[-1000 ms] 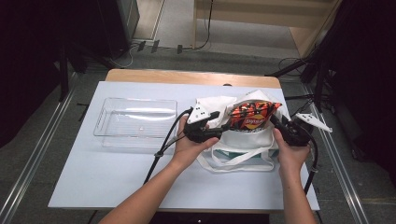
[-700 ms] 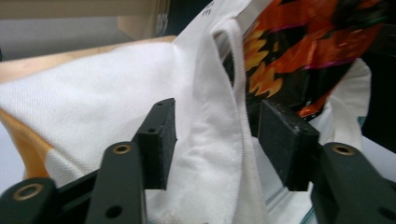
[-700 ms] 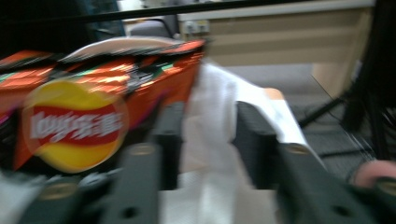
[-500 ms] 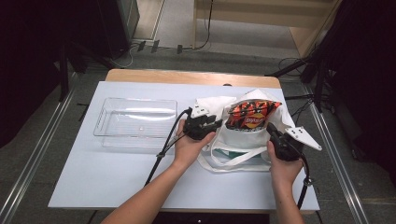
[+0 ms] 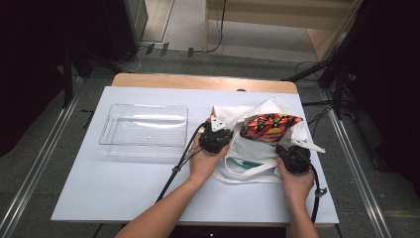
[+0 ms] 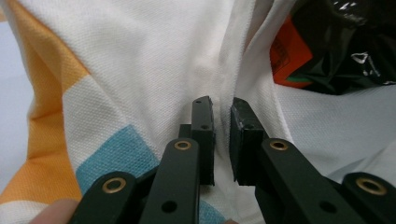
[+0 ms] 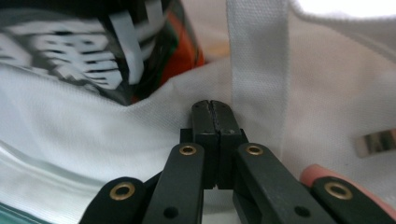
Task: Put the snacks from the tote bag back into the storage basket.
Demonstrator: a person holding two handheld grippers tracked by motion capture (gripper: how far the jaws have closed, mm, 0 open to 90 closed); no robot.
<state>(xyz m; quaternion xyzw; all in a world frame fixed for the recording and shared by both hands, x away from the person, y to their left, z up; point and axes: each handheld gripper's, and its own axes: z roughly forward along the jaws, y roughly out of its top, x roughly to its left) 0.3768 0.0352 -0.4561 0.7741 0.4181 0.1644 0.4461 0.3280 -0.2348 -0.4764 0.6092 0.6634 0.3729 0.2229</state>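
Both grippers pinching the tote bag's rim, chip bag between them

Left gripper has just been closing on tote bag cloth left of the chip bag; right gripper clenched on cloth at its right, equally near.

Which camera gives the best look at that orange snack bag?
The high view: the snack bag shows whole there, lying in the mouth of the white tote. The left gripper view catches just an orange-and-black corner; the right gripper view shows a blurred close-up part.
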